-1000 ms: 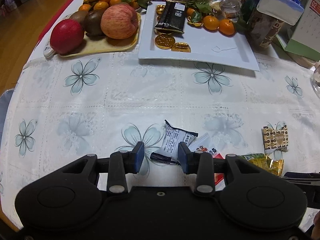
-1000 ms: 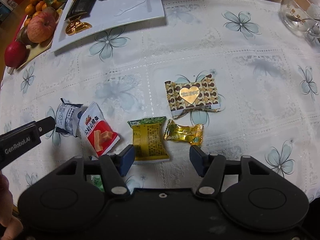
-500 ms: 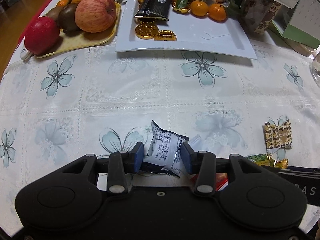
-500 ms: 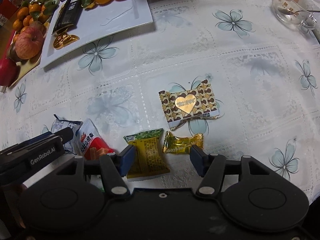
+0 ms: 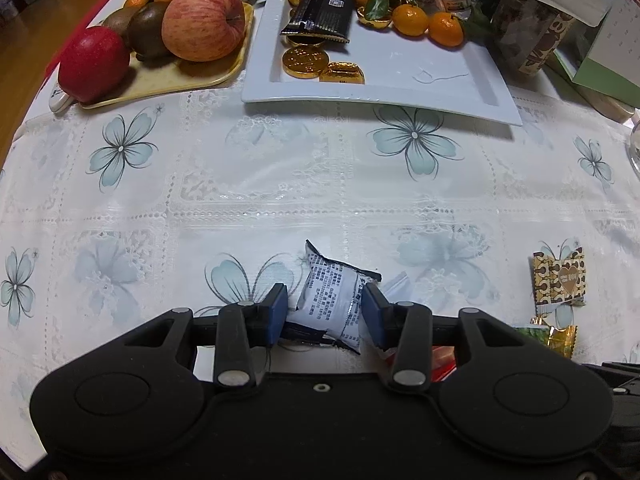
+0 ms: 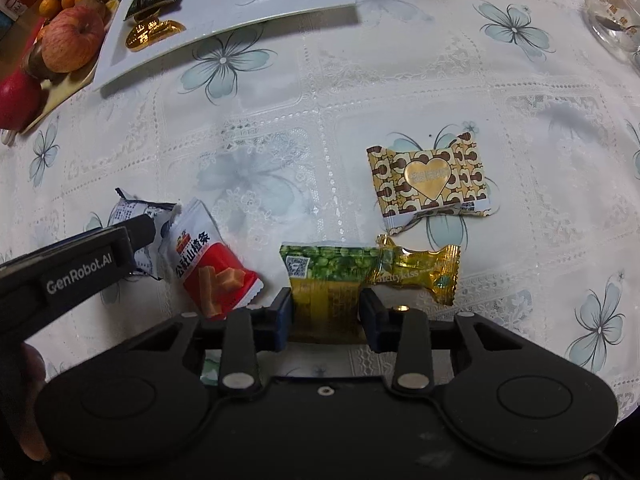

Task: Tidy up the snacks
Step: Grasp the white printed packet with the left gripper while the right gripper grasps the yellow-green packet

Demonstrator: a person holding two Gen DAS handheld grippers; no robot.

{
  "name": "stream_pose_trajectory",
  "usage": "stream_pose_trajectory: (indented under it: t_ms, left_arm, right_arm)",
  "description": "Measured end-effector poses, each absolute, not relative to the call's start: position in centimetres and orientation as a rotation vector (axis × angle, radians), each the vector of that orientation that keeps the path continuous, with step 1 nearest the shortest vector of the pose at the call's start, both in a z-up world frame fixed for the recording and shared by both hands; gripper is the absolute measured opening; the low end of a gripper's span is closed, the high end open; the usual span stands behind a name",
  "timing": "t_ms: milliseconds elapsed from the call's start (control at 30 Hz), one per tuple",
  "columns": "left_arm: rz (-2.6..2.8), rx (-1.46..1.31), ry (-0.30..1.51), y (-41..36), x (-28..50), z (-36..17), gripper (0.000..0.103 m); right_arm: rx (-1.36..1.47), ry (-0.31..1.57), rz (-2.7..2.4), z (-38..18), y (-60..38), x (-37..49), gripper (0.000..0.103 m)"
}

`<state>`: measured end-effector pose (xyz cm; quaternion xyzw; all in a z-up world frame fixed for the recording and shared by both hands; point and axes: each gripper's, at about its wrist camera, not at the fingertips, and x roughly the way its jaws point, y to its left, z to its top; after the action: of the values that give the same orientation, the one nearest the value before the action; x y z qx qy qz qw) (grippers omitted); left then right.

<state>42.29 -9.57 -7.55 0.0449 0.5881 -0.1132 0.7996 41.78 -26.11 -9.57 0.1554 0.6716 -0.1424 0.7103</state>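
Observation:
My left gripper [image 5: 324,314] is shut on a white snack packet with black print [image 5: 334,300], low over the tablecloth. The same packet shows in the right wrist view [image 6: 132,216], partly behind the left gripper's finger. My right gripper [image 6: 325,318] is shut on a green and yellow snack packet [image 6: 326,280]. A red and white packet [image 6: 208,264], a gold wrapped candy [image 6: 424,274] and a brown heart-print packet [image 6: 430,180] lie on the table around it. A white rectangular plate [image 5: 400,84] holds a black bar and gold coins.
A yellow tray [image 5: 168,84] with apples, kiwis and tangerines sits at the far left. Jars, a box and a calendar stand behind the plate at the far right. A glass bowl [image 6: 612,12] stands at the right edge. Flowered tablecloth [image 5: 280,184] lies between packets and plate.
My left gripper moved forward around the white packet and closed on it. My right gripper moved forward over the green and yellow packet and closed on it.

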Motion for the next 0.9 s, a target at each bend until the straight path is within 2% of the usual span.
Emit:
stream_pose_trajectory:
  t_ms: [67,733,800,867,900]
  left_arm:
    - [-0.242,0.104,1.26,-9.7,42.2,-7.5,0.052]
    - [-0.208,0.125,1.303,-10.2,42.6,-9.2,0.055]
    - [-0.214,0.115,1.295,-10.1,42.6,-9.0,0.052]
    - [-0.22,0.117,1.289,-10.1,42.5,-8.6,0.041]
    - [-0.218,0.117,1.286,-10.0,42.5,-8.4,0.041]
  right_arm:
    - [0.358,1.487,-0.311,-9.6,-26.3,41.7,0.032]
    - [0.403,1.482,-0.311,-7.9,-27.7,41.0,0.032]
    - [0.402,1.481,-0.304,-7.7,-27.6,41.0,0.032]
    - [0.403,1.48,-0.299,-7.6,-27.7,40.9,0.032]
    - [0.402,1.48,-0.297,-7.5,-27.7,40.9,0.033]
